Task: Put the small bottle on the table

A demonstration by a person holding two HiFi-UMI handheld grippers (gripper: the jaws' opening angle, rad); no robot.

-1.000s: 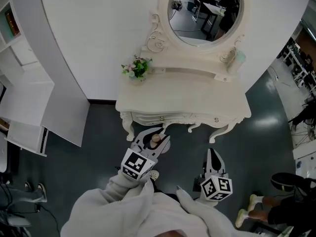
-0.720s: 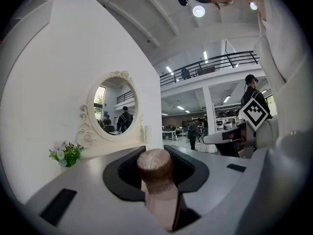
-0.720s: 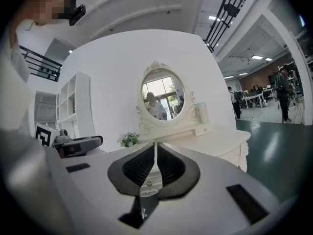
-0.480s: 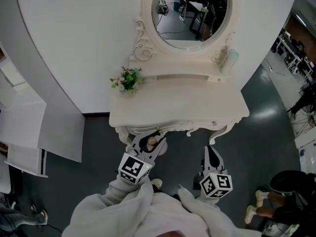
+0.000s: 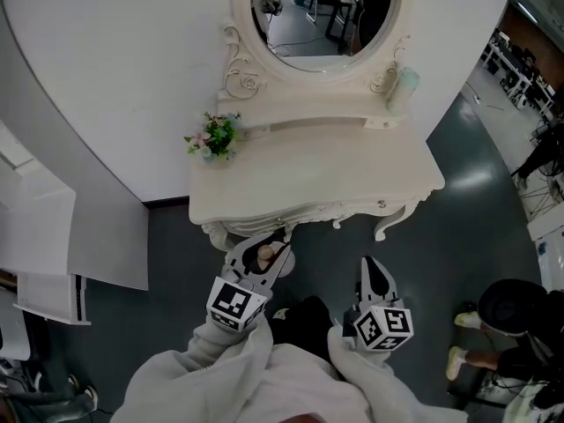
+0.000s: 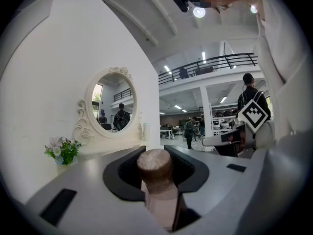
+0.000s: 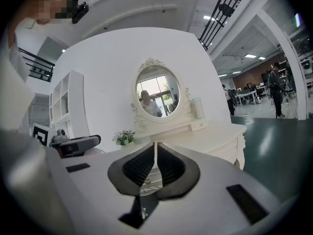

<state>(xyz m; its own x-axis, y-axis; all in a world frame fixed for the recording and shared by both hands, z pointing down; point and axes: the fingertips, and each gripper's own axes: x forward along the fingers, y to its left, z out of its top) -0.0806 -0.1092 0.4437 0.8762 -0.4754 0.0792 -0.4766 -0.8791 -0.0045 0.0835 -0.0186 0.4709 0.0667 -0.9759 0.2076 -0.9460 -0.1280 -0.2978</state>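
Observation:
A small pinkish bottle (image 5: 264,256) with a round brownish cap is upright in my left gripper (image 5: 263,247), which is shut on its neck; in the left gripper view the bottle (image 6: 157,182) fills the gap between the black pads. It hangs over the floor, just before the front edge of the white dressing table (image 5: 326,170). To its right, my right gripper (image 5: 371,270) is shut with nothing in it; its pads (image 7: 168,164) meet in the right gripper view and point at the table (image 7: 215,136).
On the table stand an oval mirror (image 5: 313,11), a small flower pot (image 5: 211,137) at back left and a pale green bottle (image 5: 406,86) at back right. White shelving (image 5: 53,236) stands left. A person (image 5: 513,311) is at lower right.
Both grippers have drawn closer to the table's front edge, the left one still carrying the bottle. The head view has shifted, so the table sits lower and further left.

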